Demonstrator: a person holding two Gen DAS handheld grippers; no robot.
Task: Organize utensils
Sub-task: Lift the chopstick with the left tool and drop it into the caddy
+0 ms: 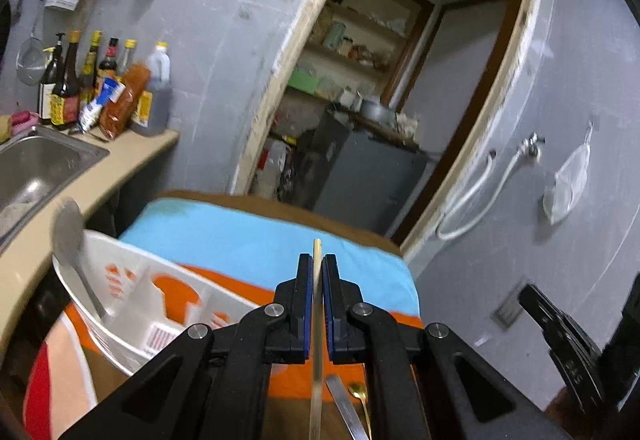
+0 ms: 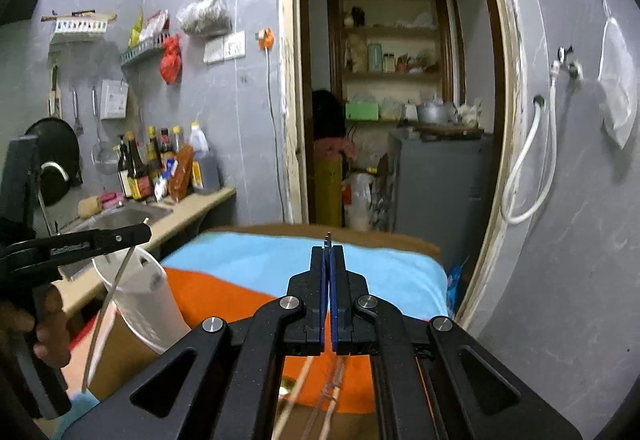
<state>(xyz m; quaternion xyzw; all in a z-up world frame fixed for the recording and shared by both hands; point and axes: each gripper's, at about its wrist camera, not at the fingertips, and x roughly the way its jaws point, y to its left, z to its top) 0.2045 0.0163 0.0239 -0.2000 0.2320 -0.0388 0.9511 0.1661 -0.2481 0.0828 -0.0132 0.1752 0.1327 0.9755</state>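
Status: sorting is under way, not finished. My left tongs [image 1: 317, 272] are closed on one pale chopstick [image 1: 316, 320], which runs upright between the pads, its tip just past them and its long end hanging below. It has not yet been delivered.

My right tongs [image 2: 328, 256] are pressed together with a thin dark tip showing just beyond the pads; I judge they grip a slender utensil, but I cannot tell which one.

Container: a white divided utensil holder [image 1: 132, 304] stands at the near left of the cloth-covered surface [image 1: 248, 240], beside the sink counter. One metal spoon [image 1: 70, 236] stands in its left compartment, bowl up, leaning on the rim. The middle compartments appear empty; their floors are only partly visible.

Outstanding: below the left tongs lie a flat metal handle [image 1: 344, 408] and a small gold spoon [image 1: 358, 392] on the cloth. Pale sticks [image 2: 300, 392] lie under the right tongs.
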